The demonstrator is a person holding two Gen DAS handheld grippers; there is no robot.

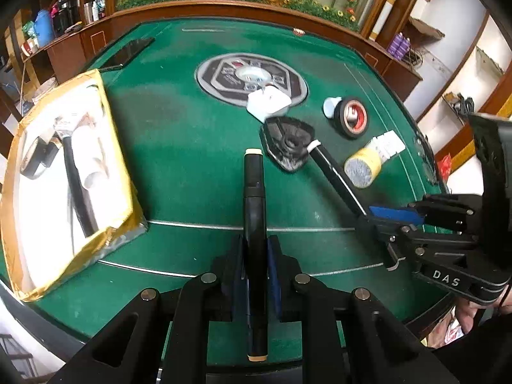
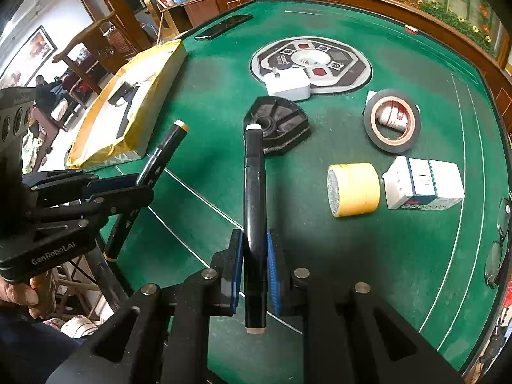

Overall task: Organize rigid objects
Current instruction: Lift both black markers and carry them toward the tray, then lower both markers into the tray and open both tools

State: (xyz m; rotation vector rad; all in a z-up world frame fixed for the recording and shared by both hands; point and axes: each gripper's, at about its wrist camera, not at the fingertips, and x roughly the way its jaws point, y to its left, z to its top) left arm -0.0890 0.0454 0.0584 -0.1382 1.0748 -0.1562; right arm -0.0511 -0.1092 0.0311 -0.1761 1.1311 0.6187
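Note:
My left gripper (image 1: 255, 249) is shut on a black marker with yellow end caps (image 1: 253, 198), held above the green table; it also shows in the right wrist view (image 2: 160, 156). My right gripper (image 2: 255, 249) is shut on a black marker with a white cap (image 2: 253, 185), also seen from the left wrist view (image 1: 336, 176). A yellow-edged box (image 1: 126, 172) at the left holds a black cable, a white tube and other items. On the table lie a black fan-shaped part (image 2: 278, 124), a white charger (image 2: 288, 83), black tape (image 2: 392, 121), yellow tape (image 2: 355, 188) and a white carton (image 2: 422, 182).
A round control panel (image 2: 358, 64) sits in the table's middle. A black phone (image 2: 224, 27) lies at the far left edge. Glasses (image 2: 497, 249) lie at the right edge. A wooden rail (image 1: 224, 9) rings the table, with shelves behind.

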